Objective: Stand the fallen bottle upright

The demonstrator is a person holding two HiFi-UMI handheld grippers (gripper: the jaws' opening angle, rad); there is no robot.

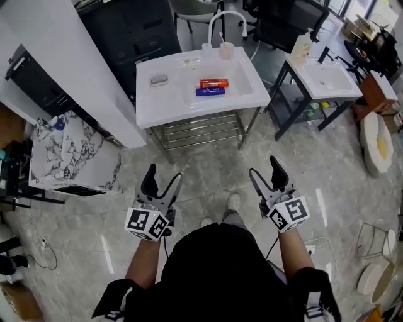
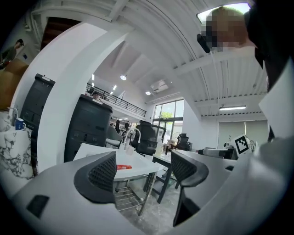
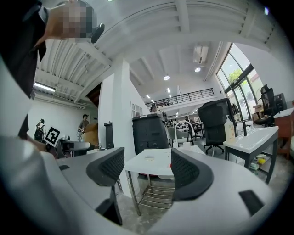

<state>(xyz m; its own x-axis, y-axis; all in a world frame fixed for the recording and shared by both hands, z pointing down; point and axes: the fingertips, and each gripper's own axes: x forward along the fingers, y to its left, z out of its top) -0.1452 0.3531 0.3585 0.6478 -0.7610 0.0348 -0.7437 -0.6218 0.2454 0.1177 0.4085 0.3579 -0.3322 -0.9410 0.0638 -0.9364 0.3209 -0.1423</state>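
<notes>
Marble-floored workshop, white sink stand ahead | orange bottle and blue bottle lie flat in its basin | your left gripper and right gripper hang well short, jaws apart, empty | step looks like approach; next, reach in and pinch one bottle.

Worktop: white worktop on metal legs, far from the person and centred in the head view, with a shallow basin sunk into its right part.
Rack: slatted metal rack between the legs, under the top.
Basin contents: red bottle and blue bottle, both on their sides, lying left to right, just beside each other, the red one farther.
Left part: small grey object lying alone, well apart from the bottles.
Far edge: curved white tap; pale cup upright near it; clear tumbler just left of the cup.
Floor: glossy marbled grey floor under the worktop.
</notes>
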